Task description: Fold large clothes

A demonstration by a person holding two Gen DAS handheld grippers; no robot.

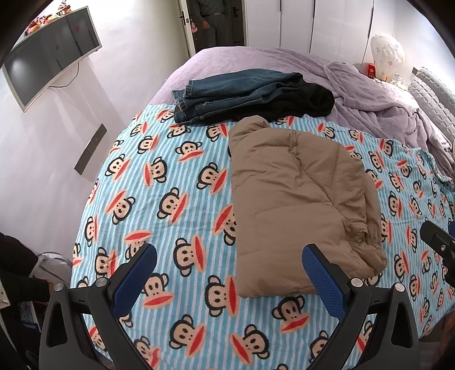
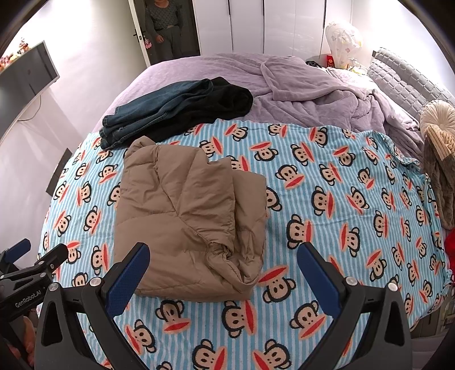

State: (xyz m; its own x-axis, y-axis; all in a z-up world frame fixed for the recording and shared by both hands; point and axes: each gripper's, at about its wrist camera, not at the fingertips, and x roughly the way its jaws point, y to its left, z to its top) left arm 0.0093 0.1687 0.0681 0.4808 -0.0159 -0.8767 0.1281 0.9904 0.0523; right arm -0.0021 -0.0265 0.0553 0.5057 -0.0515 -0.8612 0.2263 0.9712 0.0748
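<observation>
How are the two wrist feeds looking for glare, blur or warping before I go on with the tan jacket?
Left wrist view: sharp and evenly lit, tan jacket crisp, fisheye bows the monkey-print blanket, corners vignetted black. Right wrist view: equally sharp, white wardrobe doors washed out bright, bed edges curve strongly, no motion blur.

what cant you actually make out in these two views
- Underside folds of the tan jacket: hidden by its own top layer, both views.
- Black garment: its type, partly covered by the jeans.
- Red item: cut off by the right wrist view's edge.
</observation>
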